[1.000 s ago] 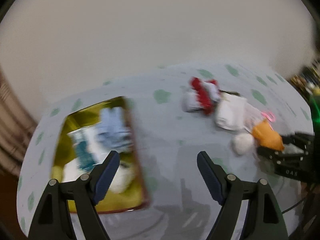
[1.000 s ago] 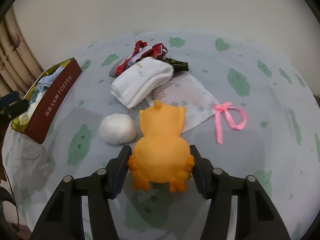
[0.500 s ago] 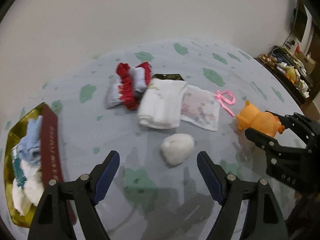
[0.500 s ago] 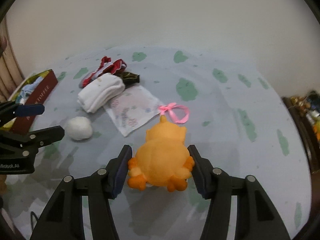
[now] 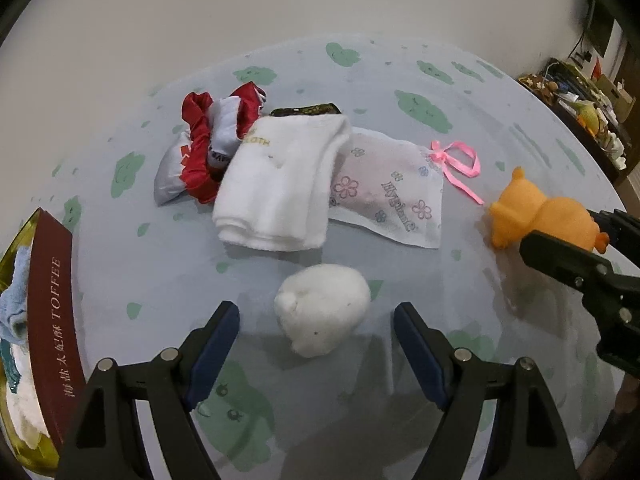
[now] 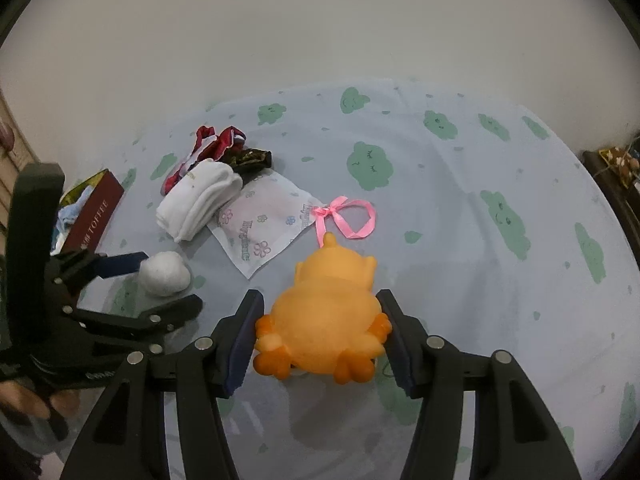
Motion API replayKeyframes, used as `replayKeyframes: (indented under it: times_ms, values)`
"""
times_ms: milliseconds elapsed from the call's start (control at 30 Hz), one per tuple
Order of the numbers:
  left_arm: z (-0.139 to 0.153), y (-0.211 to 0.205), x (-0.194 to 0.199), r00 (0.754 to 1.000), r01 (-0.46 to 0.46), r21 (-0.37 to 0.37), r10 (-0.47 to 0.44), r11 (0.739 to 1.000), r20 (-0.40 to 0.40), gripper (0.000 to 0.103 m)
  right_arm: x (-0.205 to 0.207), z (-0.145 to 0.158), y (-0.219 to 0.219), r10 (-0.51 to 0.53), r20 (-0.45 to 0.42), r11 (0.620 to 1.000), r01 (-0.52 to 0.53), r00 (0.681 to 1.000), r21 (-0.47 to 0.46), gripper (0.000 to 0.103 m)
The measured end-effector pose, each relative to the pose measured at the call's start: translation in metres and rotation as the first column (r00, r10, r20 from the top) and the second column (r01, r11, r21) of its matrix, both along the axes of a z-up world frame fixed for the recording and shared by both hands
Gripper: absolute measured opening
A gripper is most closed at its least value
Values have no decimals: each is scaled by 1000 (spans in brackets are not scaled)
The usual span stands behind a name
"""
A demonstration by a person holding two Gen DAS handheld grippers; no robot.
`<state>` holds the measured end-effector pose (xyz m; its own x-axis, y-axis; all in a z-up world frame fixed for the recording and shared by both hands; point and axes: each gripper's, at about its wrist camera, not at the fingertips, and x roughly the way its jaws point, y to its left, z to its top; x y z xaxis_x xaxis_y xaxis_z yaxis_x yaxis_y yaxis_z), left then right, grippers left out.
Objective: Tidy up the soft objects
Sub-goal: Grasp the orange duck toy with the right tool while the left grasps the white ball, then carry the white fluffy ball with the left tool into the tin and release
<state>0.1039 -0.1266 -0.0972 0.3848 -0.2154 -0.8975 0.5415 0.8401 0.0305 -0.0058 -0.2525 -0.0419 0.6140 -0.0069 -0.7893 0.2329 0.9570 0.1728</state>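
Towel (image 5: 280, 184), pouch (image 5: 390, 196) beyond ball (image 5: 322, 314).

I see dim, even indoor light, soft shadows pooling under the white plush ball (image 5: 323, 314), and fisheye bending (dark vignette corners) around it.

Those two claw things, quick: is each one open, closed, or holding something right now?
Left gripper: open, fingers either side of the white plush ball, not touching it.
Right gripper: closed on the orange plush toy.
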Motion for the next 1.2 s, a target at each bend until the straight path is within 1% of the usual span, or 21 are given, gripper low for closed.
replayKeyframes:
  times_ms: [67,133,167,200,233,300,367,467,533,633,767,867,933,1033,1200]
  values:
    - [2,0,-1,1000,-2,-12,2,1000,3,80,0,0,-1,2,0,1000,-2,1000,8,55]
    - [2,-2,-1,1000,8,5,-8,1000,14,63,0,-1,-1,3,-10,1000,-3,1000,20,55]
    - [2,-3,0,1000,11,6,-11,1000,13,47,1,-3,-2,2,-16,1000,-2,1000,25,55]
    - [2,-3,1,1000,17,-15,-17,1000,-12,38,1,-3,-2,2,-17,1000,-2,1000,30,55]
    - [3,-2,2,1000,15,-31,-16,999,-24,36,1,-3,-2,1,-15,999,-1,1000,33,55]
    - [5,-1,3,1000,5,-38,-6,999,-23,30,1,-1,-2,6,-6,999,-6,1000,33,55]
    - [7,1,2,1000,4,-47,-5,999,-19,29,1,1,0,10,-1,1000,-10,1000,18,55]
    - [9,5,1,1000,-9,-37,9,999,-13,29,2,-1,0,13,-12,1000,-13,1000,22,55]
    - [15,10,-1,1000,-28,-52,27,998,-6,29,2,-2,-1,14,-18,1000,-14,1000,23,55]
    - [27,19,-6,999,-43,-74,44,996,18,29,3,-3,-3,15,-25,1000,-14,1000,25,55]
    - [43,29,-13,996,-62,-77,66,995,55,29,4,-8,-6,14,-48,999,-12,999,34,55]
    - [55,44,-16,992,-96,-95,103,991,74,29,3,-11,-7,13,-54,999,-11,998,43,55]
    - [64,59,-15,985,-137,-105,146,985,87,29,3,-11,-7,17,-52,999,-15,998,46,50]
    - [75,83,-12,973,-197,-129,210,972,95,29,2,-12,-6,15,-49,999,-13,999,41,48]
    - [88,123,-4,946,-290,-127,305,948,113,29,1,-11,-2,17,-40,1000,-16,999,20,42]
